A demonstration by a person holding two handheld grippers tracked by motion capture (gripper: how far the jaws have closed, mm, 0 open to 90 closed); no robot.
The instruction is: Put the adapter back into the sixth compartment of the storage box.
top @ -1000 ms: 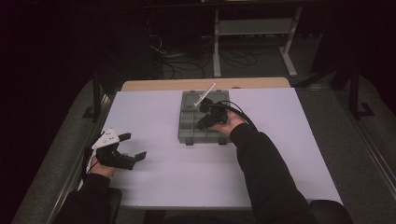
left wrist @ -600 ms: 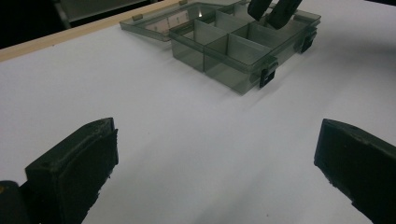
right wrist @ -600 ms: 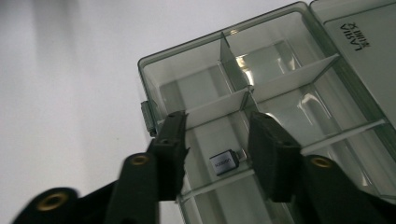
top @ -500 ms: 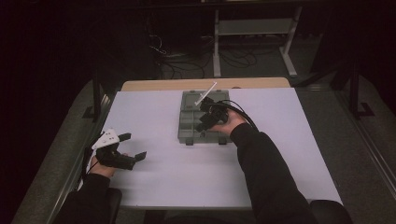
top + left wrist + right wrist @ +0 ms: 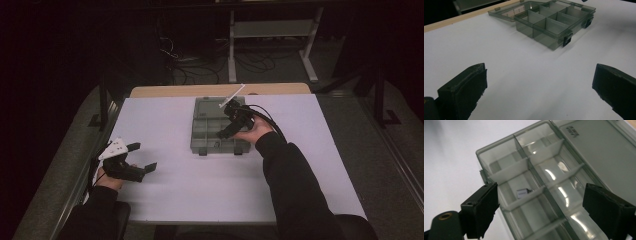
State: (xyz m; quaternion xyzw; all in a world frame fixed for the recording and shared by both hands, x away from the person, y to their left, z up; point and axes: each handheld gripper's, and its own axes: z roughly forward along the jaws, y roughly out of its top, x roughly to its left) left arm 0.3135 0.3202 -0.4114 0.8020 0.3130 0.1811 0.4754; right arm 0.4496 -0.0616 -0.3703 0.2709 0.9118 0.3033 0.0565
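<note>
A: We start with the right gripper (image 5: 231,121). Where do we have it, and how do its jaws stand?

B: We hold it above the organiser box (image 5: 207,131), tilted down into the compartments. Its jaws have just been opening and now stand wide apart. Nothing is between them.

A: And the part we are handling?

B: In the right gripper view, a small pale chip (image 5: 522,193) lies on the floor of a compartment in the outer row, leaning against a white divider (image 5: 524,199). It sits below and between the parted jaws, and they do not touch it. We judge the part as deposited: the jaws part over the compartment so that it drops inside the walls and cannot slide onto the white table (image 5: 165,120).

A: Why is the lid (image 5: 599,147) folded back?

B: Folded flat behind the box, it leaves every compartment reachable from above, and the gripper needs no second hand to hold it.

A: The left gripper (image 5: 141,156)?

B: We rest it on the table near the left edge, well apart from the box, its jaws spread with only bare table between them. Parked there, it stays out of the right arm's path while pointing towards the box (image 5: 554,22), ready if the box needs steadying.

A: Next?

B: We judge a clean lift clear of the dividers.
</note>
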